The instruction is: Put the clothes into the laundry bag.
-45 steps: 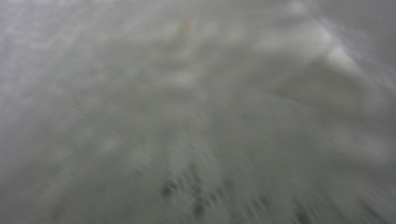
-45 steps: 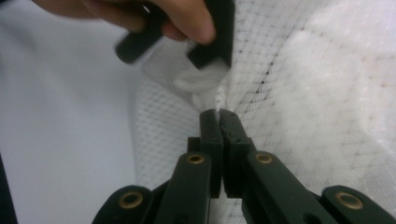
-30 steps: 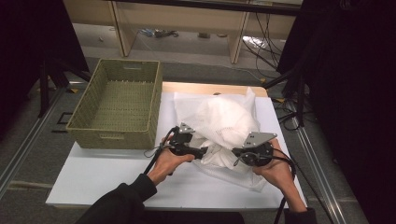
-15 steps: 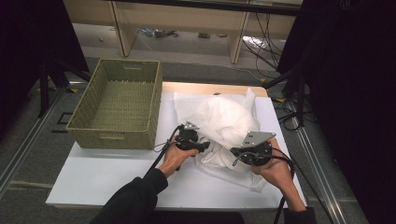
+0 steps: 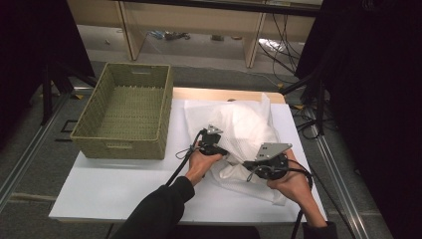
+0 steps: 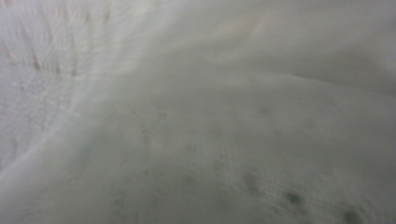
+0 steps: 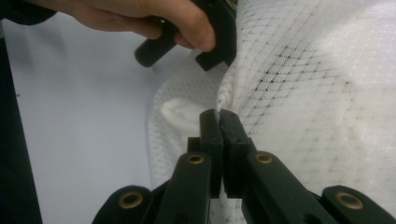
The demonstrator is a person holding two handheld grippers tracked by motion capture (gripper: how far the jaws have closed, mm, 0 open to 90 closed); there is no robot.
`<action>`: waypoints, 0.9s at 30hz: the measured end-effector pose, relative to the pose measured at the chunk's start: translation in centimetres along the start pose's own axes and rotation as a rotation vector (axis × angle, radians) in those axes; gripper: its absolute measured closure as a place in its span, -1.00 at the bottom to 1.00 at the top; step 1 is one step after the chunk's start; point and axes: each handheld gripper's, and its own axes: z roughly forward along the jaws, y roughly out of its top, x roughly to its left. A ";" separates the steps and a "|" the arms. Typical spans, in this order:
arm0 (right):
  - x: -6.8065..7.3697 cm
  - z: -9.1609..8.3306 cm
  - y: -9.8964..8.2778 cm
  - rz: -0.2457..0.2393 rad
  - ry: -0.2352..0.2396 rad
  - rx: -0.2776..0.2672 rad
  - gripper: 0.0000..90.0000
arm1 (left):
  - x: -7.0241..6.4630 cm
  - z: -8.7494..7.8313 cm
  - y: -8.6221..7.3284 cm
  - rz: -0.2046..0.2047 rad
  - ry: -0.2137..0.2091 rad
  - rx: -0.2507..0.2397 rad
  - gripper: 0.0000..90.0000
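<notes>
White table point(image 5: 124, 189); right hand-held gripper point(image 7: 219, 114) visibly pinches mesh bag point(image 7: 317, 93).

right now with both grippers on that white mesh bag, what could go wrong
1. The right gripper pinches only a thin fold of the white mesh bag; a pull could slip it free or snag the open weave.
2. The left gripper is pressed into the bag, its camera blurred by fabric, so its grip cannot be checked.
3. The bag's near edge lies close to the table front; dragging could pull it off.
</notes>
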 end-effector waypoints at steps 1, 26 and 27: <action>0.1 0.3 -0.1 0.011 -0.003 0.017 1.00 | 0.0 -0.1 0.1 -0.001 0.002 0.002 0.48; -0.7 0.8 -1.0 0.030 -0.013 0.039 1.00 | 2.6 -4.5 -1.9 0.200 0.219 0.173 0.10; -0.7 0.9 -1.0 0.028 -0.020 0.030 1.00 | 2.8 -3.6 -1.9 0.184 0.236 0.161 0.03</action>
